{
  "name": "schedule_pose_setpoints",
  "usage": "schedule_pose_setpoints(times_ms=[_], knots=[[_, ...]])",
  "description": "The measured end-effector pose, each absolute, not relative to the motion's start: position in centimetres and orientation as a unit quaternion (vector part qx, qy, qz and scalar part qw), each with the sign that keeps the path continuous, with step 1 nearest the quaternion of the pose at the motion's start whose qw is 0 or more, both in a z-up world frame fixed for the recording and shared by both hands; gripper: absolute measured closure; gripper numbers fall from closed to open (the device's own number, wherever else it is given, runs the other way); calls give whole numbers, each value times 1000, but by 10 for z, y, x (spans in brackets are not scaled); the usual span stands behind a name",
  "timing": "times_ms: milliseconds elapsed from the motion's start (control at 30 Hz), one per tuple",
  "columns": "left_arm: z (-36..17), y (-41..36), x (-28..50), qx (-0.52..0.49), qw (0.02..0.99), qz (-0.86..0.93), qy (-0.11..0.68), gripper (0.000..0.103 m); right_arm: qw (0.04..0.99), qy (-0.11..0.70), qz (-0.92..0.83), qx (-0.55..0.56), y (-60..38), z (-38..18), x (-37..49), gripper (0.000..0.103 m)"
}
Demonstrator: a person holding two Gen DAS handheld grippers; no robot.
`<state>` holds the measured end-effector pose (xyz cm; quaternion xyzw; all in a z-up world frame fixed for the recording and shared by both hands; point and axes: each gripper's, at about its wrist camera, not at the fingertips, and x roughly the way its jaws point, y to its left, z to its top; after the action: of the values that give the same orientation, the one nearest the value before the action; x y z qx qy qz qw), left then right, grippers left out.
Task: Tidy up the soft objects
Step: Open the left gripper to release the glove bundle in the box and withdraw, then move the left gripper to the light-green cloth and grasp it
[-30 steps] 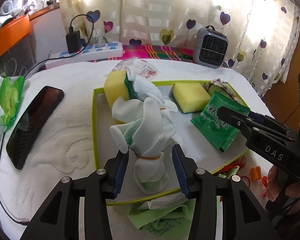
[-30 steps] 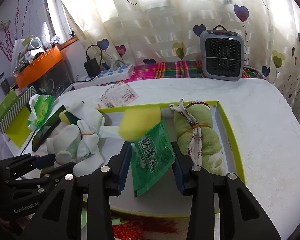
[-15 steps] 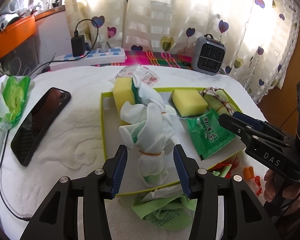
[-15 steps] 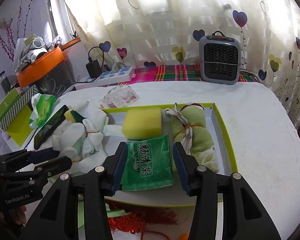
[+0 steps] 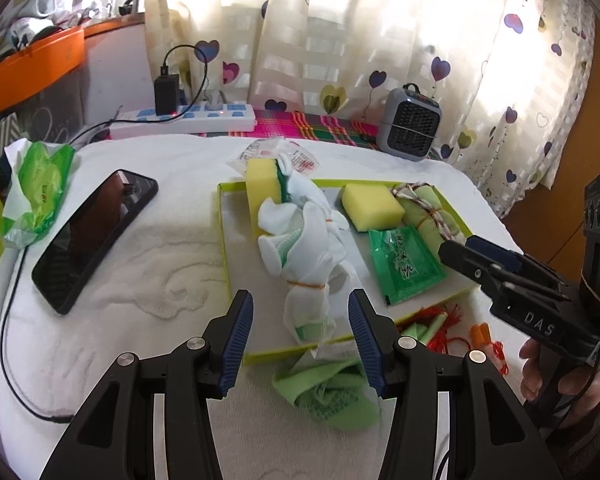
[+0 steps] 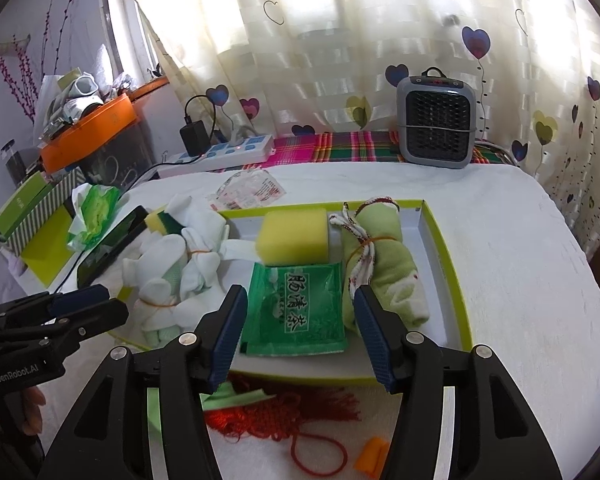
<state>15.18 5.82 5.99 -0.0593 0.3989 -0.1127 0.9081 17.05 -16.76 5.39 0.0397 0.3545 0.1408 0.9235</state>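
A lime-rimmed tray [image 5: 224, 240] holds a white sock bundle [image 5: 308, 248] tied with rubber bands, a yellow sponge [image 5: 372, 206], a flat green packet [image 5: 404, 264] and a green cloth roll [image 5: 432, 212] bound with cord. A yellow-and-green sponge [image 5: 262, 192] stands at the tray's far left corner. My left gripper [image 5: 300, 304] hovers at the tray's near edge, its jaws opening, with the bundle's end between them untouched. My right gripper [image 6: 300, 296] is opening too, just short of the green packet [image 6: 296, 308], gripping nothing.
In front of the tray lie a crumpled green cloth [image 5: 332, 388], a red tassel cord [image 6: 276, 412] and orange earplugs [image 5: 480, 334]. To the left are a phone [image 5: 96, 232] and a tissue pack [image 5: 40, 188]. A power strip [image 5: 184, 120] and a heater [image 5: 410, 128] stand behind.
Both grippers drew back from the tray and their jaws widened. The green packet, earlier tilted up between the right fingers, now lies flat in the tray.
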Motion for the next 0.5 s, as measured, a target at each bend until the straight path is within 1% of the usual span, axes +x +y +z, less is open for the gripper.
schedule_pose_setpoints(times_ms=[233, 500], knots=[[57, 68, 135, -79, 907, -115, 397, 54, 924, 352, 141, 45, -171, 55, 161, 46], [42, 70, 122, -94, 895, -132, 415, 54, 927, 346, 135, 49, -174, 56, 147, 46]])
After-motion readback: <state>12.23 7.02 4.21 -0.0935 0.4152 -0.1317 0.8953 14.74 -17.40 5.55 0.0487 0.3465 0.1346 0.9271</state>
